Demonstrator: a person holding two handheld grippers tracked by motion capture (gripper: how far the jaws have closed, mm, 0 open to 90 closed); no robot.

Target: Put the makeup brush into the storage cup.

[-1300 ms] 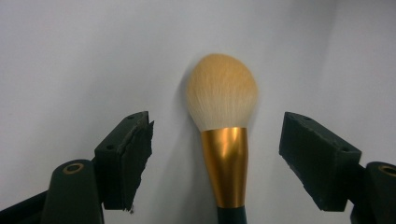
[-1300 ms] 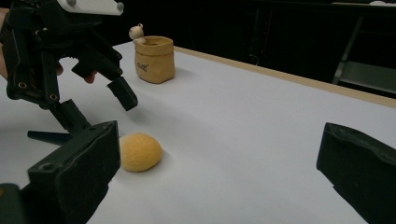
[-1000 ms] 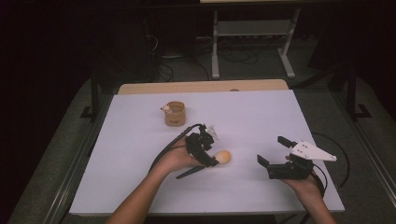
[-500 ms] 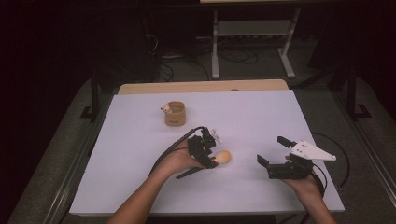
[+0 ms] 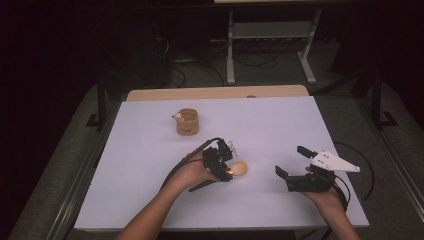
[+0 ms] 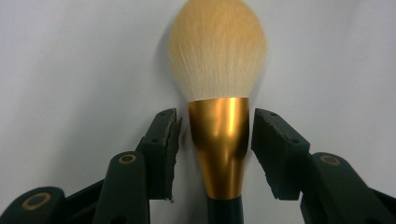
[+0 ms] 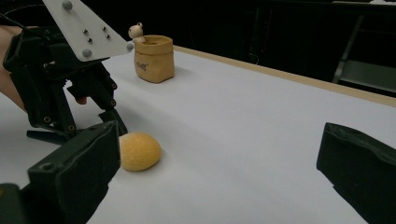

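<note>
While left gripper (image 6: 217, 154) jaws have just been closing around fluffy cream-bristled makeup brush (image 6: 219, 88) lying on white table (image 5: 150, 150), pads look just short of gold ferrule; I'd centre, squeeze gently. Right gripper (image 5: 295, 162) open, idle.

The brush (image 6: 217, 93) lies on the tabletop (image 5: 280, 125) between the left gripper's (image 5: 226, 165) jaws, its head lying beyond their tips and a pad close on either side of its neck. The right gripper (image 5: 294, 165) rests well apart to the right of them, and the pouch (image 5: 187, 122) stands on the tabletop behind the left jaws, farther from the person
</note>
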